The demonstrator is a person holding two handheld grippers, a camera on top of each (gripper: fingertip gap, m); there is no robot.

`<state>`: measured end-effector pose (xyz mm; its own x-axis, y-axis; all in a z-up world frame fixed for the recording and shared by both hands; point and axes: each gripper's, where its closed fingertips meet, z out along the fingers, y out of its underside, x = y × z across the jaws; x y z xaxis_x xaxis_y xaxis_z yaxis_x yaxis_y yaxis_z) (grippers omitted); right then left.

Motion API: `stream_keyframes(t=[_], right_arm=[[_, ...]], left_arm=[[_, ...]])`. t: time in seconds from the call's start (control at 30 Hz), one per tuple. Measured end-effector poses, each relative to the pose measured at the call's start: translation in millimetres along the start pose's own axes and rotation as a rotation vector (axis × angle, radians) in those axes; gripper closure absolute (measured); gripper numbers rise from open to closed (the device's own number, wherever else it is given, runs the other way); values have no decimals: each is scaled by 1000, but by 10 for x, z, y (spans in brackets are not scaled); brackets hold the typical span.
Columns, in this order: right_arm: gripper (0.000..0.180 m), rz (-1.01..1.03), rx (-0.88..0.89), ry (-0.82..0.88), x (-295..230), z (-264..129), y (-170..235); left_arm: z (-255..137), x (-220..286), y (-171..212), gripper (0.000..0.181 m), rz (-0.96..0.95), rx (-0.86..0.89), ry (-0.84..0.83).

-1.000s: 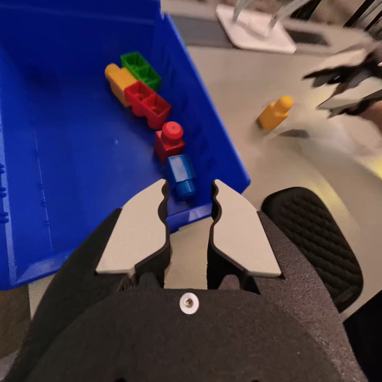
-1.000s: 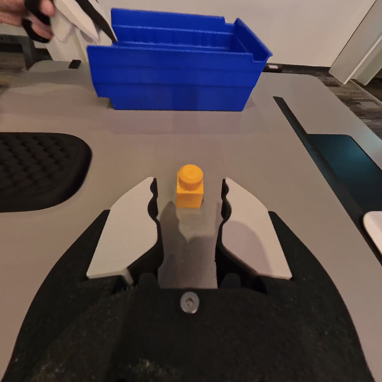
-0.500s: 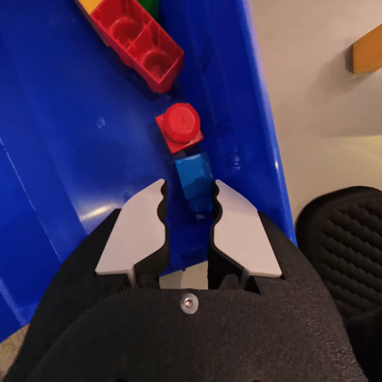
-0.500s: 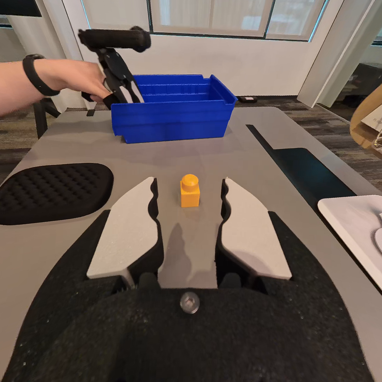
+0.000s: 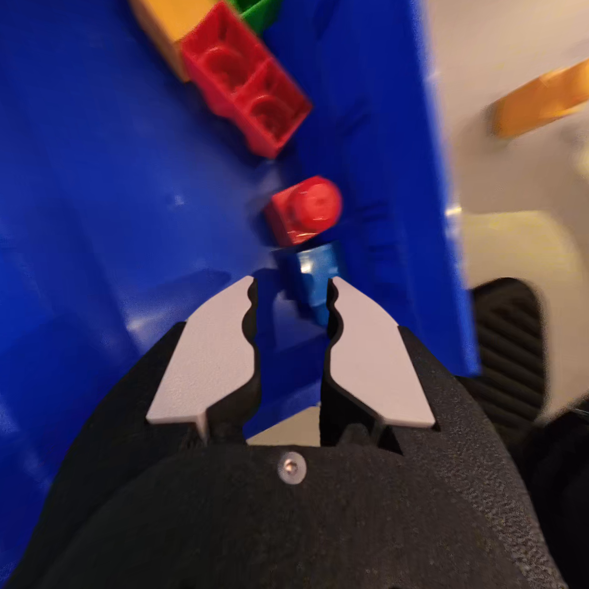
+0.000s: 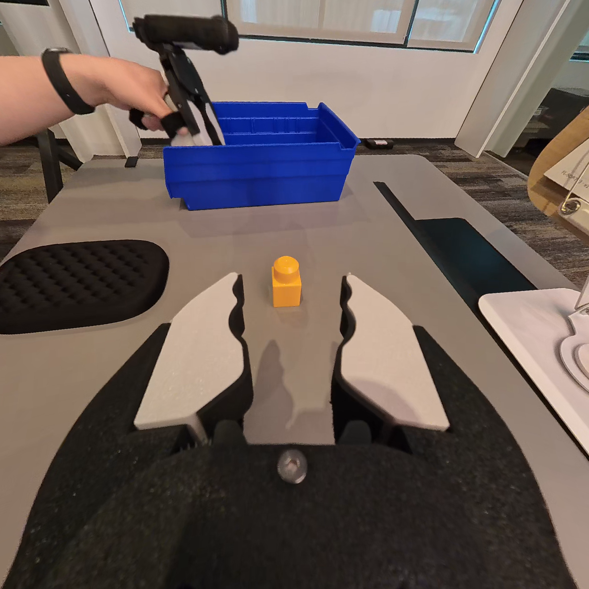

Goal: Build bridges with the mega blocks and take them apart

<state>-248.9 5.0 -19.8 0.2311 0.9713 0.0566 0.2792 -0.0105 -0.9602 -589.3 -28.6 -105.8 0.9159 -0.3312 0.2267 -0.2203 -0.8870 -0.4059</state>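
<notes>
In the left wrist view my left gripper is open inside the blue bin. A small blue block lies between its fingertips, close to the right finger and by the bin's right wall. Beyond it are a red single-stud block, a red two-stud block with its hollow side showing, a yellow block and a green one. In the right wrist view my right gripper is open and empty. A yellow single-stud block stands upright on the grey table in line with the gap.
In the right wrist view the blue bin stands at the table's far side, with the left gripper and a hand dipping into its left end. A black textured pad lies left. A white board and a dark recess are right. Tip to tip, the grippers are about 35 centimeters apart.
My left gripper went down into the bin and closed in on the blue block, staying open. My right gripper drew back and up from the yellow block, which has not moved.
</notes>
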Motion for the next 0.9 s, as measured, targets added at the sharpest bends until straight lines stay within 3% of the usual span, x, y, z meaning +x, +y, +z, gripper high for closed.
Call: stream_keyframes(t=[0.1,0.2,0.4,0.63,0.9], right_arm=[[122,-8,-22,1,4,4,39],[122,-6,-22,-3,7,13,39],[122,-14,-49,10,34,-3,105],[124,-9,-37,5,30,-21,85],[124,-30,-84,-4,2,18,170]], left_arm=[[-45,305,9,136,-47,32,168],[56,251,148,128,53,-72,37],[238,203,281,132,86,-234,-38],[176,-129,200,143,67,-193,-120],[274,-76,184,152,80,-160,19]])
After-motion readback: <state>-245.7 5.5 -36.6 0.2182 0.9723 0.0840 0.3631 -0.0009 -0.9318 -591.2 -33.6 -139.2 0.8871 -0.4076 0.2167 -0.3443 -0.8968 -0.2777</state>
